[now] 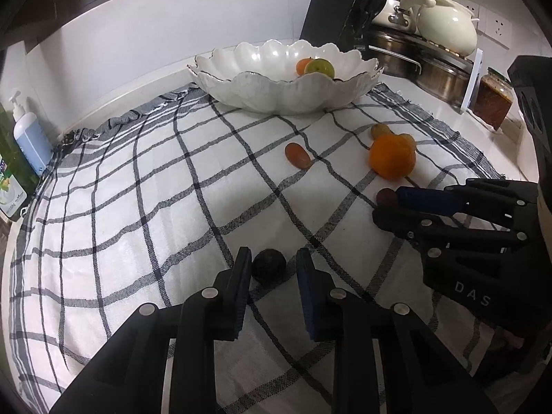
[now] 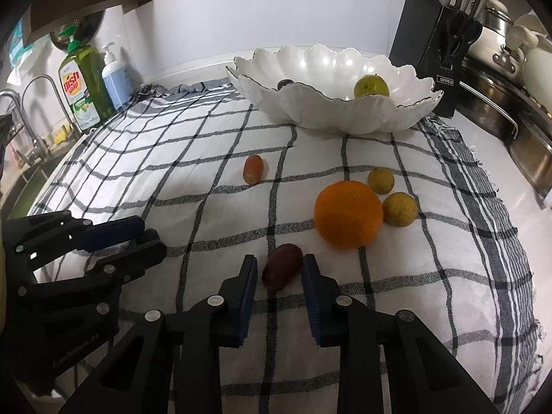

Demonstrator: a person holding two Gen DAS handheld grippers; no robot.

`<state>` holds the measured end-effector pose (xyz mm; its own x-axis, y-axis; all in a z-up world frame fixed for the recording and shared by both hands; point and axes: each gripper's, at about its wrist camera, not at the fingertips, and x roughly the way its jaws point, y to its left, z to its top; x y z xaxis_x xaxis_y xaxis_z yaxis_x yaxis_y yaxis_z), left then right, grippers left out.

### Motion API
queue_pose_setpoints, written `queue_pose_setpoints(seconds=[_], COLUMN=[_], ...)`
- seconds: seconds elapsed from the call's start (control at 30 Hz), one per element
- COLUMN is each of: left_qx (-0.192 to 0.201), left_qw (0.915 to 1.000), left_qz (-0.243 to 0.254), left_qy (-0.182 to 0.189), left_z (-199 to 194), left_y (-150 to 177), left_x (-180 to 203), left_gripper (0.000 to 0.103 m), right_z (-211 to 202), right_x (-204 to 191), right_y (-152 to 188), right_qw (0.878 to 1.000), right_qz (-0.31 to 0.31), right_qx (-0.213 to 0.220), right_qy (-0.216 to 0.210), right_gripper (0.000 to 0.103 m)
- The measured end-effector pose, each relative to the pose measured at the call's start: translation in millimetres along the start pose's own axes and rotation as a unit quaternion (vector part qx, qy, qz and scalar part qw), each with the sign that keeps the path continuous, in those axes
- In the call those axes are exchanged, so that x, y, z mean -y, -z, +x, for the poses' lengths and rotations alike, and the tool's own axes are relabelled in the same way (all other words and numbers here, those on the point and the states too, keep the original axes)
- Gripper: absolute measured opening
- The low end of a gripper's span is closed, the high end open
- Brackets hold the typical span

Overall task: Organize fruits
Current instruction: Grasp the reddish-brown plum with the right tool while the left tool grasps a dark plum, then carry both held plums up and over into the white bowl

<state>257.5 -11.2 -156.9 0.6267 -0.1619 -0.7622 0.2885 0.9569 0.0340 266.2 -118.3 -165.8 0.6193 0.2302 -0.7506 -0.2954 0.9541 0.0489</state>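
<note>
Pinching down with my left claw (image 1: 273, 265), I have a small dark round fruit (image 1: 268, 266) between the pads, its left side against the left pad and a thin gap showing on the right, low on the checked cloth (image 1: 138, 207) at the near edge. My right claw (image 2: 279, 269) is narrow too, its pads closed against a dark reddish oval fruit (image 2: 281, 266) that lies on the cloth just near of the big orange (image 2: 348, 214). Two small yellow-green fruits (image 2: 381, 180) sit at the orange's far right, one touching it. A reddish-brown oval fruit (image 2: 253, 169) lies alone, well apart to the left of that cluster. At the far side of the cloth stands the white scalloped bowl (image 2: 310, 110), holding a green apple-like fruit (image 2: 371, 85); my left camera also shows a small orange fruit (image 1: 303, 65) beside it in there. Soap bottles (image 2: 84, 86) stand far left, by the wall.
</note>
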Motion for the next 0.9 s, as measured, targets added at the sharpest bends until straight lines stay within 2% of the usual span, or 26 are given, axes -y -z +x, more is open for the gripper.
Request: queue_pose_setpoints(seconds=[0.3, 0.9], left_qx=[0.000, 0.049], left_qw=[0.9999, 0.9983], left_qz=[-0.014, -0.032], left_qy=[0.006, 0.002], left_z=[0.1, -28.4], left_y=[1.3, -11.4], left_x=[-2.5, -4.8], left_gripper=[0.019, 0.016], right_z=[-2.9, -25.3], right_x=[0.8, 0.7], right_y=[0.8, -4.0], right_qw=[1.000, 0.999], right_qz=[-0.001, 0.002], right_qx=[0.007, 0.039], right_qy=[-0.001, -0.009], right_gripper=[0.021, 0.021])
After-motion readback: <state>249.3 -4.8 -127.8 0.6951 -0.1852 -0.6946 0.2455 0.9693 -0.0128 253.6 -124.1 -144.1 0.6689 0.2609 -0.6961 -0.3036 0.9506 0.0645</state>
